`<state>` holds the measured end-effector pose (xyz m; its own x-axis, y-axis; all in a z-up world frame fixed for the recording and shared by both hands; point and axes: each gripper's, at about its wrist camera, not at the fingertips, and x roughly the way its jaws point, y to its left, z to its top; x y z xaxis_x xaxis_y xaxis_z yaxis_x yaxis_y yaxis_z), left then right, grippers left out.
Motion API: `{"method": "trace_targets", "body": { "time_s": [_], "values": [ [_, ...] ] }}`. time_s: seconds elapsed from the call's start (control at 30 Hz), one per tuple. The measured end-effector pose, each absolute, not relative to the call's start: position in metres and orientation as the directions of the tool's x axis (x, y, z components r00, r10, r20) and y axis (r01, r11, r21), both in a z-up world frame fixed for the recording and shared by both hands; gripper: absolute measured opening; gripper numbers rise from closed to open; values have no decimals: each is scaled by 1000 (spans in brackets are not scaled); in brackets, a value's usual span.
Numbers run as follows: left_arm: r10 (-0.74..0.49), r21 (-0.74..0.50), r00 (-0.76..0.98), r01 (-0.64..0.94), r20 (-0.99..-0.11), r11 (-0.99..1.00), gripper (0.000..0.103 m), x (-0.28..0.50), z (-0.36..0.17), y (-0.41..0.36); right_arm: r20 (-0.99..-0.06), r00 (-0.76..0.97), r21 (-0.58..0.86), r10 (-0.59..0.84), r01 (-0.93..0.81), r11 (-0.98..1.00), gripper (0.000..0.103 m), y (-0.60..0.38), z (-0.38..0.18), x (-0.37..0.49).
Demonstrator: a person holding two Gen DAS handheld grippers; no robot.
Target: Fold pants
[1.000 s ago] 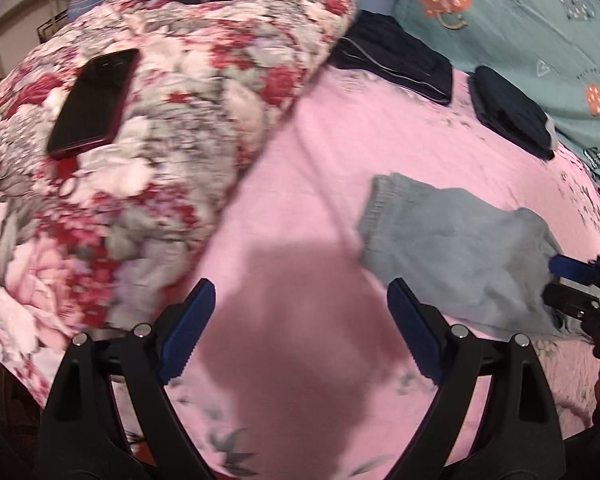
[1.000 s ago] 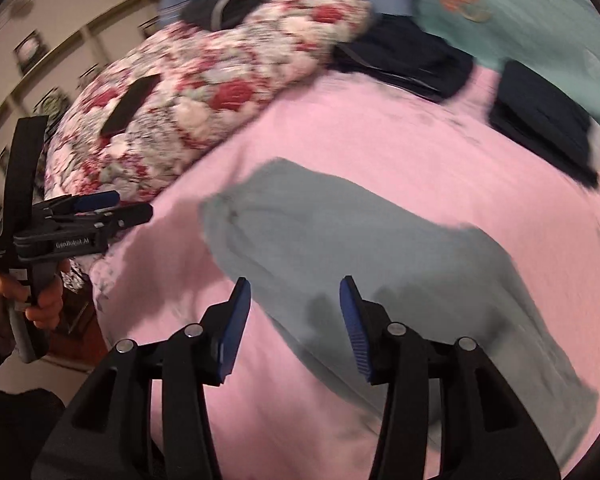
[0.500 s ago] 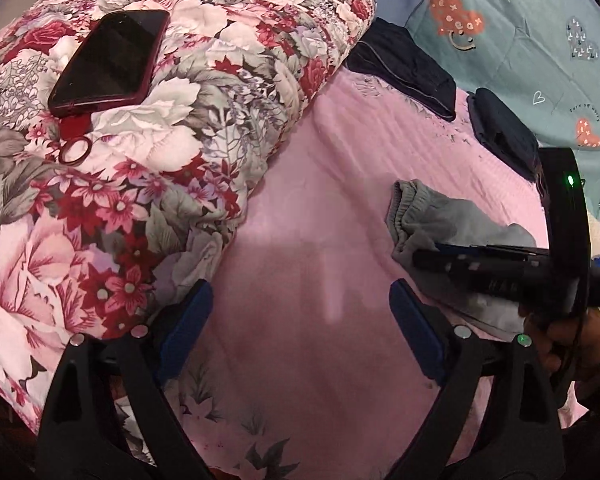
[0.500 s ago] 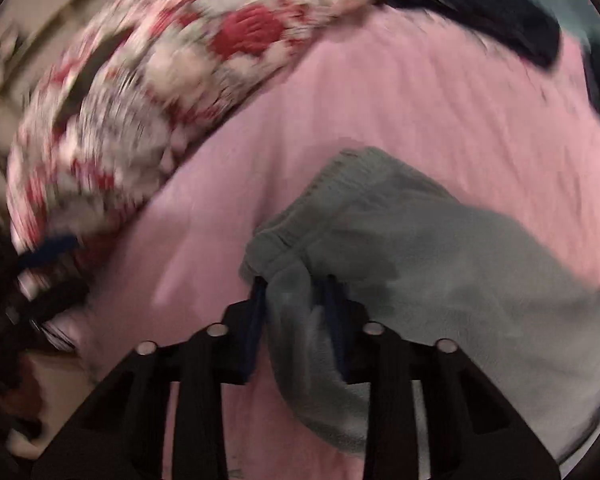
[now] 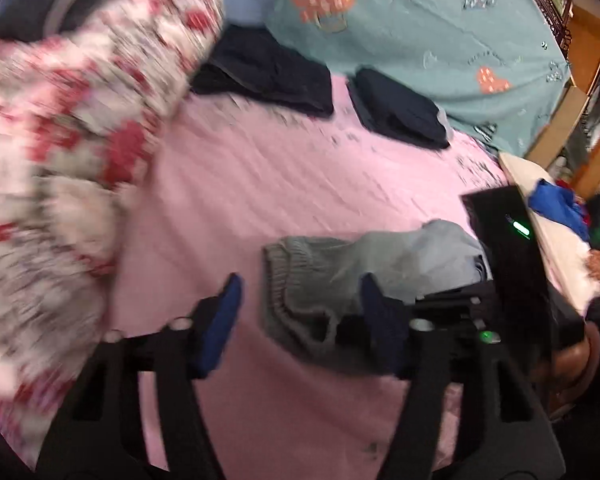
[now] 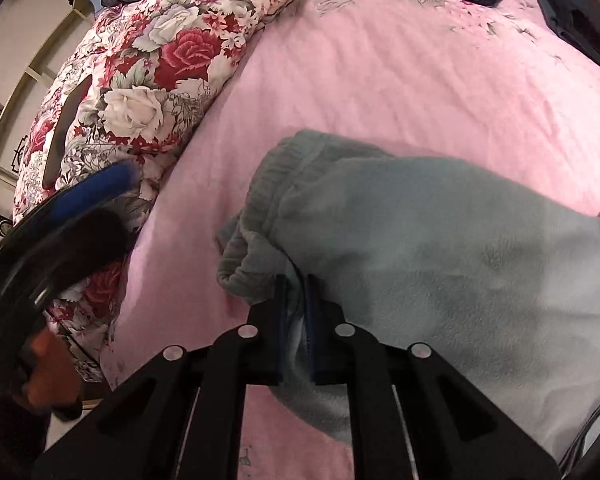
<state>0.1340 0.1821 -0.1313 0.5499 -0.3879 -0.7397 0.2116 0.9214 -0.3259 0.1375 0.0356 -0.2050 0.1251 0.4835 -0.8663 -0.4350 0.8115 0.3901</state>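
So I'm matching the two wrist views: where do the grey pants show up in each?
Left wrist: grey pants lie lower centre-right on the pink sheet, waistband between the left tongs.
Right wrist: pants fill the centre and right, waistband clamped in the right tongs.
Shared landmark: floral quilt, at left.

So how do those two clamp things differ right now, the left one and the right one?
The right gripper has its jaws pinched on the grey pants near the waistband; the left gripper stands open, its jaws having just been closing, with the waistband edge between them but not clamped. The right looks sharp, the left blurred. Both have blue pads on black arms.
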Motion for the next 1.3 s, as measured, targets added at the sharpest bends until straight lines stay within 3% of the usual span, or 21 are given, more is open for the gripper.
{"method": "trace_targets", "body": {
  "time_s": [0.3, 0.47, 0.5, 0.57, 0.7, 0.87, 0.97, 1.0, 1.1, 1.17, 1.2, 1.23, 1.3],
  "values": [
    [-441, -391, 324, 210, -837, 896, 51, 190, -190, 169, -856, 161, 394, 491, -412, 822, 9, 35, -210, 130],
    [-433, -388, 278, 203, -857, 899, 50, 197, -192, 167, -850, 170, 401, 499, -405, 822, 9, 36, -211, 128],
    [-420, -375, 268, 206, -867, 904, 47, 200, -192, 165, -847, 169, 408, 503, -400, 821, 9, 34, -211, 128],
    [-436, -392, 231, 214, -870, 895, 30, 201, -190, 163, -841, 169, 420, 515, -397, 816, 9, 30, -211, 127],
    [-417, -380, 242, 187, -876, 906, 25, 199, -188, 163, -832, 166, 434, 530, -400, 807, 10, 27, -207, 124],
    [-429, -397, 304, 163, -850, 903, 13, 189, -169, 164, -813, 182, 454, 553, -396, 798, 10, 9, -197, 119],
    [-445, -413, 338, 166, -829, 896, 12, 179, -154, 160, -791, 218, 474, 571, -371, 799, 12, -14, -186, 118],
    [-447, -411, 350, 175, -823, 895, 11, 175, -148, 155, -785, 228, 480, 575, -363, 799, 18, -20, -184, 118],
    [-421, -375, 379, 191, -824, 907, 11, 164, -137, 141, -740, 229, 559, 633, -314, 767, 23, -42, -175, 121],
    [-403, -344, 409, 213, -819, 915, 11, 154, -127, 127, -679, 221, 650, 700, -263, 713, 34, -57, -170, 124],
    [-401, -334, 422, 225, -814, 915, 11, 150, -124, 119, -640, 234, 700, 732, -216, 680, 56, -67, -164, 127],
    [-395, -320, 433, 237, -810, 917, 11, 146, -122, 115, -618, 246, 724, 747, -192, 663, 62, -73, -161, 129],
    [-369, -280, 462, 252, -807, 926, 11, 137, -120, 104, -560, 253, 780, 789, -161, 605, 62, -77, -153, 139]
  ]
}}
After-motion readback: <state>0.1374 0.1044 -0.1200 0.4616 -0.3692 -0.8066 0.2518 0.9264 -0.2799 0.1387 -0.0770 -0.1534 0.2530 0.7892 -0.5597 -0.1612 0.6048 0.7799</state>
